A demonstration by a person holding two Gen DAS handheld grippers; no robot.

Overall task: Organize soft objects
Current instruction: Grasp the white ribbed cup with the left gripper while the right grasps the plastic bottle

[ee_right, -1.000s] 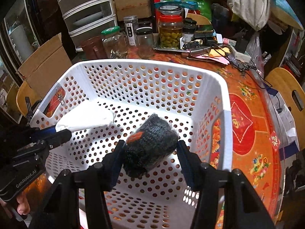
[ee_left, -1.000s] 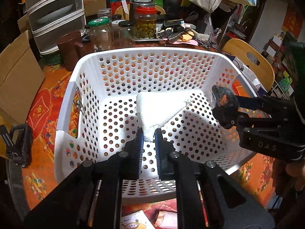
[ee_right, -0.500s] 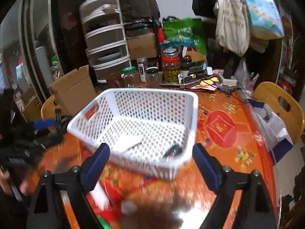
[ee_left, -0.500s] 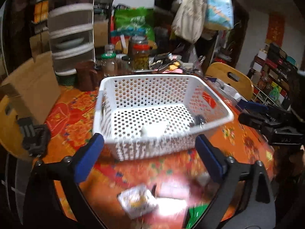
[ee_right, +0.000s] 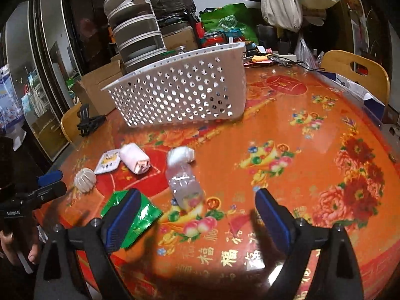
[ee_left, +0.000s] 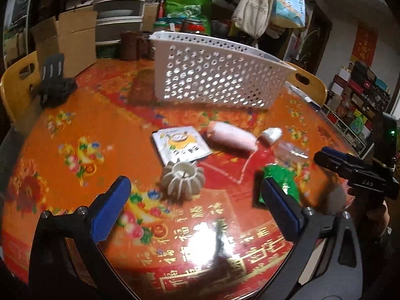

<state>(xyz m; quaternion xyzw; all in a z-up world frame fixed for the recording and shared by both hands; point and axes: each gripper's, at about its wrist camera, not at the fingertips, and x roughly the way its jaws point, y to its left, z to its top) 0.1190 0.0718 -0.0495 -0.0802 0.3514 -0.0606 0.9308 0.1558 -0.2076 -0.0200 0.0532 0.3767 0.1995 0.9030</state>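
Note:
A white perforated basket (ee_left: 215,75) stands at the back of the red table; it also shows in the right wrist view (ee_right: 180,90). A rolled pink cloth (ee_left: 231,137) (ee_right: 135,161) lies in front of it. My left gripper (ee_left: 195,212) is open and empty, low over the table before a white ribbed object (ee_left: 182,180). My right gripper (ee_right: 197,221) is open and empty, near a clear plastic bottle (ee_right: 183,177) and a green packet (ee_right: 135,215). The basket's inside is hidden from both views.
A white printed sachet (ee_left: 181,145) lies beside the pink roll. A black clamp (ee_left: 53,80) sits at the table's left edge. Jars, drawers and cardboard boxes (ee_left: 67,40) crowd the back. Wooden chairs (ee_right: 355,72) stand around the table.
Both grippers let go of the white cloth and the dark roll in the basket, opened, and pulled back and down to the loose items at the table's front.

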